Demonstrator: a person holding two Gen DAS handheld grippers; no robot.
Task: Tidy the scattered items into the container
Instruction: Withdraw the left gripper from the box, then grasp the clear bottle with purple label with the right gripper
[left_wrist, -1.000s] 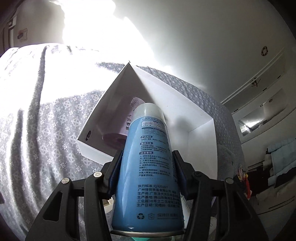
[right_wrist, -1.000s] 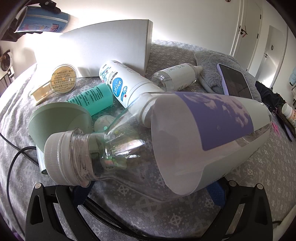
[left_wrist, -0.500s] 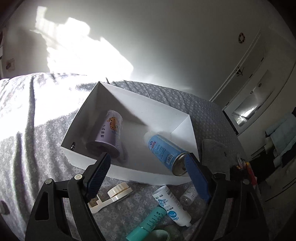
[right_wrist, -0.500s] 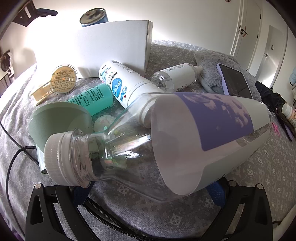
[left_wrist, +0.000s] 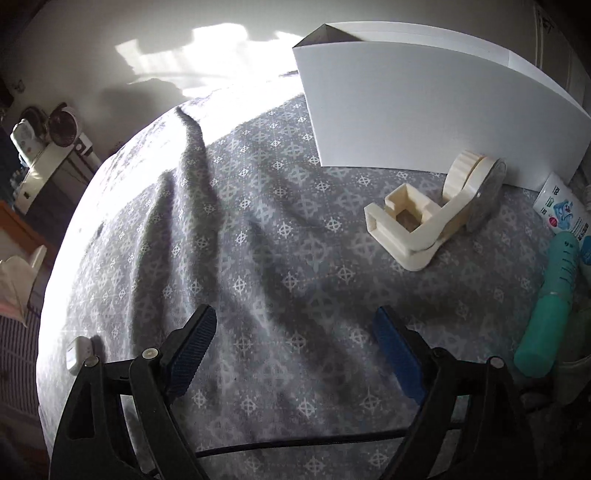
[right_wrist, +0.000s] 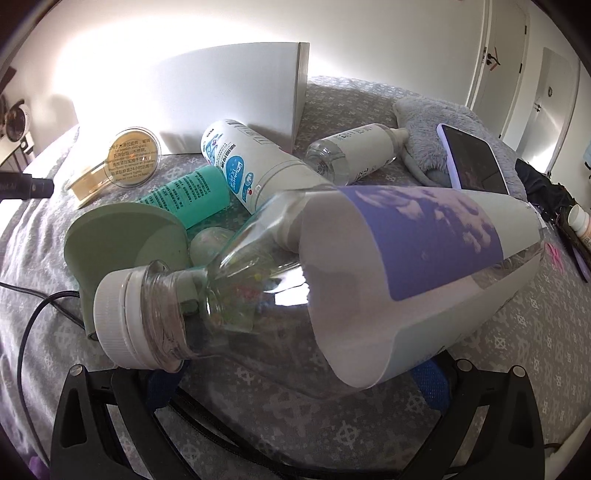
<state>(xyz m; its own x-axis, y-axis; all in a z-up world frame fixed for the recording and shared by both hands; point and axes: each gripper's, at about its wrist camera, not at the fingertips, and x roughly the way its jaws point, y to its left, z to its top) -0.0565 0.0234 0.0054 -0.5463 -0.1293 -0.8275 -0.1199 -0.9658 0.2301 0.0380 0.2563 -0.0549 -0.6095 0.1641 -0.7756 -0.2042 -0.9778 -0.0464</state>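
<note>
The white box (left_wrist: 424, 110) stands on the grey patterned bed; it also shows in the right wrist view (right_wrist: 221, 92). My left gripper (left_wrist: 295, 347) is open and empty, low over the bedspread, left of a cream plastic holder (left_wrist: 424, 218). A teal tube (left_wrist: 550, 306) and a white tube (left_wrist: 561, 206) lie at the right. My right gripper (right_wrist: 295, 373) is wide open around a large clear bottle (right_wrist: 332, 266) with a purple label lying across it. Beyond it lie a white tube (right_wrist: 251, 166), a teal tube (right_wrist: 188, 192), a small clear bottle (right_wrist: 354, 147), a round gold-labelled holder (right_wrist: 131, 158) and a green scoop-like object (right_wrist: 125, 240).
A phone (right_wrist: 472, 158) rests on a grey fluffy item (right_wrist: 428, 118) at the right. A black cable (right_wrist: 33, 314) runs along the left, also in the left wrist view (left_wrist: 295, 439). A small white device (left_wrist: 77, 354) lies at the bed's left edge.
My left gripper let the blue spray can go into the box, then dropped down and left to the bedspread beside the box. The right gripper and its bottle have not moved.
</note>
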